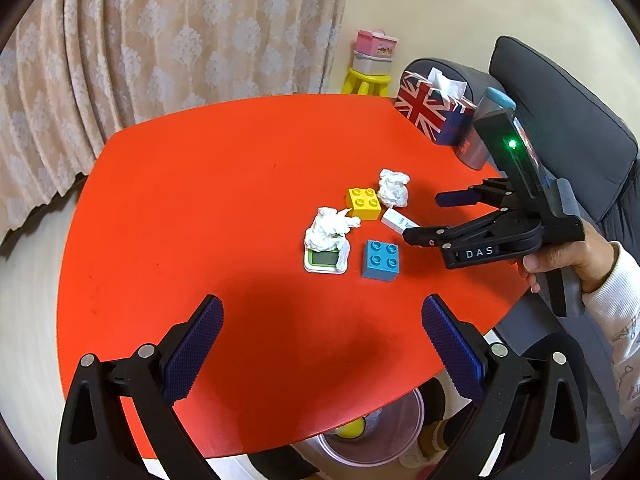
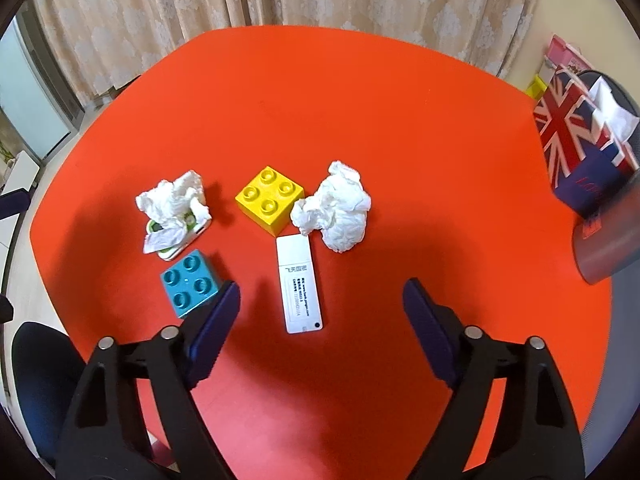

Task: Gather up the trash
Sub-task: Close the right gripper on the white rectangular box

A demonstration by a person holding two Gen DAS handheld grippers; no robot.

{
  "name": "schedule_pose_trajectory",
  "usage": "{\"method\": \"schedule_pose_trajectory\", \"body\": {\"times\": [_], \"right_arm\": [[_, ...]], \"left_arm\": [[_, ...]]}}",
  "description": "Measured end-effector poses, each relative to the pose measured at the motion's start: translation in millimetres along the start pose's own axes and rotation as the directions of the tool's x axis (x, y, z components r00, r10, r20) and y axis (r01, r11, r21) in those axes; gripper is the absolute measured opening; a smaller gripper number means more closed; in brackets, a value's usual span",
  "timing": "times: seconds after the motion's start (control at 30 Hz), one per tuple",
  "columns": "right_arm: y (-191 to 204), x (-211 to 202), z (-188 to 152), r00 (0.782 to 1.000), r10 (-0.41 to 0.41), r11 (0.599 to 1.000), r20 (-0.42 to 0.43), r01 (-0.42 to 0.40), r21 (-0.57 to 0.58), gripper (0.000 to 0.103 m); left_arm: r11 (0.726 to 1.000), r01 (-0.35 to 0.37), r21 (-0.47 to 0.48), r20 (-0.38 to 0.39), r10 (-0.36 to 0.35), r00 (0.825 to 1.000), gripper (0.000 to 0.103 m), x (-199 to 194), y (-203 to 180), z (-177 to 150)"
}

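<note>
Two crumpled white tissues lie on the red table (image 1: 180, 200). One tissue (image 1: 394, 188) (image 2: 336, 212) lies next to a yellow brick (image 1: 363, 203) (image 2: 269, 199). The other tissue (image 1: 329, 231) (image 2: 174, 202) rests on a small green-and-white device (image 1: 324, 262) (image 2: 176, 246). My right gripper (image 2: 322, 300) (image 1: 420, 218) is open and empty, above a white USB stick (image 2: 300, 282) (image 1: 400, 222), short of the first tissue. My left gripper (image 1: 322, 316) is open and empty, over the table's near part.
A blue brick (image 1: 380, 260) (image 2: 192, 282) lies near the device. A Union Jack tissue box (image 1: 432, 112) (image 2: 580, 140) and a grey cylinder (image 2: 608, 244) stand at the right edge. A clear plastic bin (image 1: 376, 436) sits on the floor below the near edge.
</note>
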State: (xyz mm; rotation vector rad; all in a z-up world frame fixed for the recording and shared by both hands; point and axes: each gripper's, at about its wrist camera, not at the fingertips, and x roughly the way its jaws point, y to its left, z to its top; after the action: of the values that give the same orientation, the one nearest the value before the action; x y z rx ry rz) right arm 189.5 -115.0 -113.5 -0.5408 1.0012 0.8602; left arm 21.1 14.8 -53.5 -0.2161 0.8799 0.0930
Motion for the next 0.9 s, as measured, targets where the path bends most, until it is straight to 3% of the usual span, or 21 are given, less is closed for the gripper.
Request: {"method": "schedule_pose_trajectory", "body": {"times": [0.23,0.3,0.37,0.9], "right_arm": [[6,9,-3,1.000,-0.005,1.000,-0.015,0.005,-0.029,0.047],[6,9,-4,1.000,-0.001,1.000,-0.010,0.001,-0.027,0.029],[8,9,-5,1.000,0.002,0.999,-0.009,-0.002,-0.037,0.019],[1,-17,-9,1.000,0.018,1.000,0.020,-0.018,0.001,0.019]], "left_arm": [[1.000,0.004,-0.004,-0.007,-0.004,1.000,0.095,6,3,1],[1.000,0.006,-0.004,-0.011,-0.006,1.000,0.095,8,2,0],[1.000,0.006,-0.002,-0.012,-0.006,1.000,0.095,9,1,0],[0.999,0.020,0.029,-0.017,-0.019,1.000,0.095,20,-4,17]]}}
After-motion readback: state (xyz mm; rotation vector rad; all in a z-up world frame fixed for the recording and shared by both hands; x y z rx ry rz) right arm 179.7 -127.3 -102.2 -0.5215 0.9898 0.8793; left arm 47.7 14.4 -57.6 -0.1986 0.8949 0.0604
